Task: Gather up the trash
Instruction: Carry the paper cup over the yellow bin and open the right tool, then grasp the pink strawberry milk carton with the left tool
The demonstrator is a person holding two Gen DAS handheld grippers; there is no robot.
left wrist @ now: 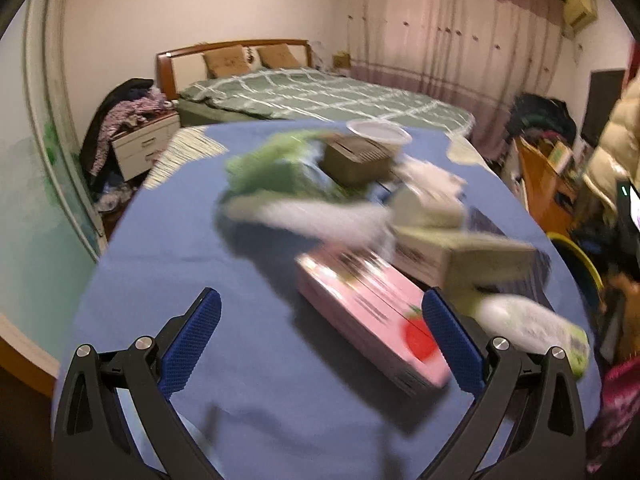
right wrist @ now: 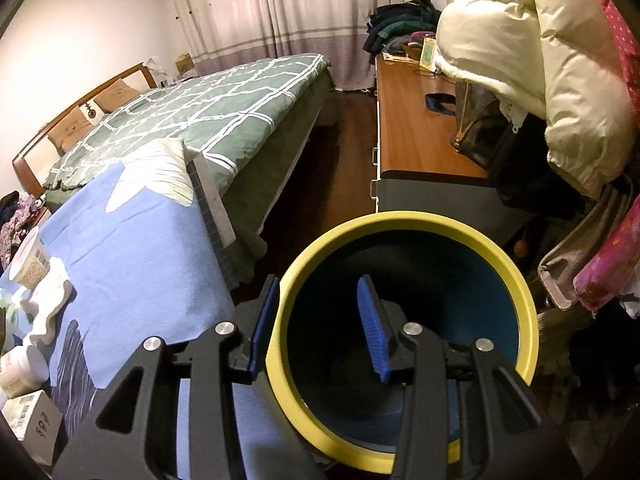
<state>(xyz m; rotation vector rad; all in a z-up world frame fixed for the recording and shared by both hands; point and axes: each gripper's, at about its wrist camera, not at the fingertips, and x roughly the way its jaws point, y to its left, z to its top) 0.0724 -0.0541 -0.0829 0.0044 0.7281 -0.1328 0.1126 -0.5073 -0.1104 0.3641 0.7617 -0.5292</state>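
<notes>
In the left wrist view a blurred pile of trash lies on the blue tablecloth: a pink carton with a strawberry, a cardboard box, a brown box, a white cup, green wrapping and a white bottle. My left gripper is open and empty, its right finger beside the pink carton. In the right wrist view my right gripper is shut on the rim of a yellow-rimmed blue bin, one finger outside and one inside.
A bed with a green checked quilt stands behind the table. A wooden dresser with a bag and a white puffer jacket is at the right. A cup, tissue and small box lie on the table's left.
</notes>
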